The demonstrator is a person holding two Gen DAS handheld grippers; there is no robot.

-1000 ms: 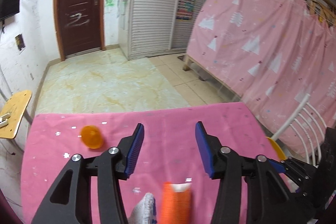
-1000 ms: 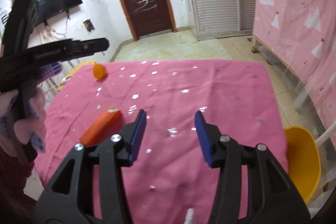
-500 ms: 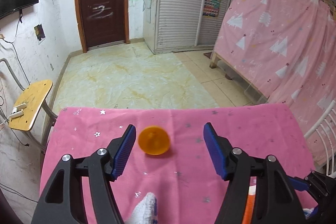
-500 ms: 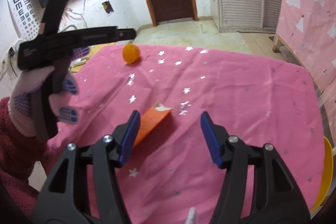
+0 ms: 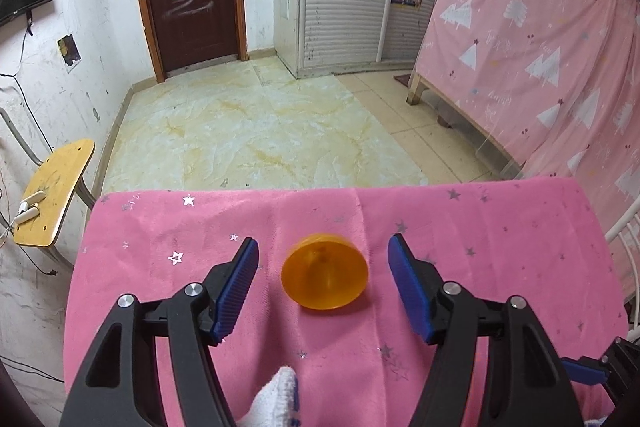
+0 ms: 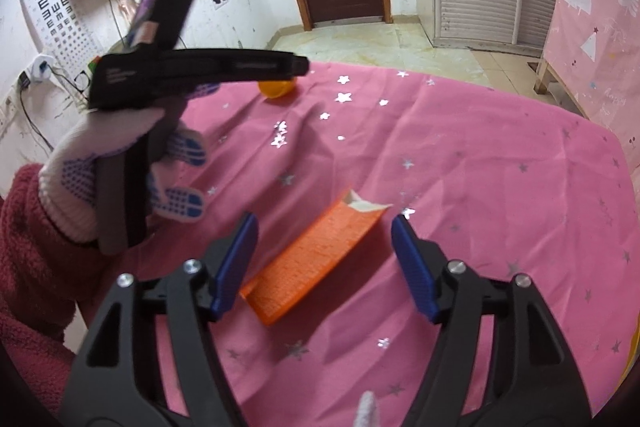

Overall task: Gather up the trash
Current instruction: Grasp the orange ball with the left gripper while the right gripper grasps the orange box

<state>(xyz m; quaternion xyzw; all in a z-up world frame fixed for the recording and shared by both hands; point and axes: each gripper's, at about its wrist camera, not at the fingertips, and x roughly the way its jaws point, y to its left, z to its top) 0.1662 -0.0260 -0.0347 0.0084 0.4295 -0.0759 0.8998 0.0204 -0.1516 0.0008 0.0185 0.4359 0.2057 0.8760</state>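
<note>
An orange plastic cup (image 5: 324,277) lies on its side on the pink star-print tablecloth (image 5: 500,227). My left gripper (image 5: 323,281) is open with the cup between its blue pads, not touching it. The cup also shows in the right wrist view (image 6: 277,89), partly hidden behind the left gripper's body (image 6: 192,73). An orange torn-open packet (image 6: 316,259) lies flat on the cloth. My right gripper (image 6: 324,263) is open with the packet between its pads, the left pad close to the packet's near end.
A yellow wooden stool (image 5: 54,191) stands left of the table. A pink curtain (image 5: 540,55) hangs at the right, with a white wire rack (image 5: 624,239) by the table's right edge. The table's far edge drops to tiled floor (image 5: 260,131).
My left gripper moved forward until the orange cup sat between its pads. My right gripper swung left and down over the orange packet. Both stayed open.
</note>
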